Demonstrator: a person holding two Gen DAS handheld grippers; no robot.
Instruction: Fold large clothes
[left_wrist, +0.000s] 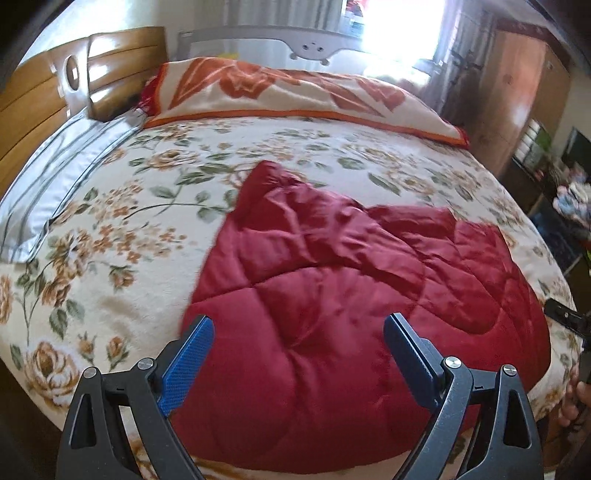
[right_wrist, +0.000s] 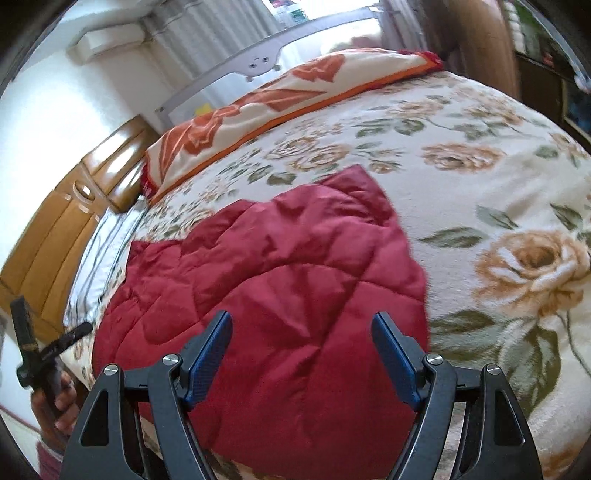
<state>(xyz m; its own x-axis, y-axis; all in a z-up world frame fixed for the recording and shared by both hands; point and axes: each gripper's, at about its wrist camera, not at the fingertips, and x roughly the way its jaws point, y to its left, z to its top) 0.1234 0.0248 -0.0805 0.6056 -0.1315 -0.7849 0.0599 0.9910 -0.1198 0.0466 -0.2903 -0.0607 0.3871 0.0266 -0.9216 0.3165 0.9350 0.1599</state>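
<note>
A red quilted garment (left_wrist: 332, 288) lies crumpled near the front edge of the bed, on a floral blanket (left_wrist: 129, 221). It also shows in the right wrist view (right_wrist: 280, 288). My left gripper (left_wrist: 299, 332) is open and empty, hovering just above the garment's near part. My right gripper (right_wrist: 301, 328) is open and empty too, above the garment's near part. The other gripper's edge shows at the right of the left wrist view (left_wrist: 565, 314), and at the far left of the right wrist view (right_wrist: 40, 350).
A folded orange-and-cream blanket (left_wrist: 288, 92) lies across the far side of the bed. A grey striped pillow (left_wrist: 48, 184) lies by the wooden headboard (left_wrist: 44, 85). A wooden wardrobe (left_wrist: 517, 99) and cluttered shelves (left_wrist: 554, 184) stand to the right.
</note>
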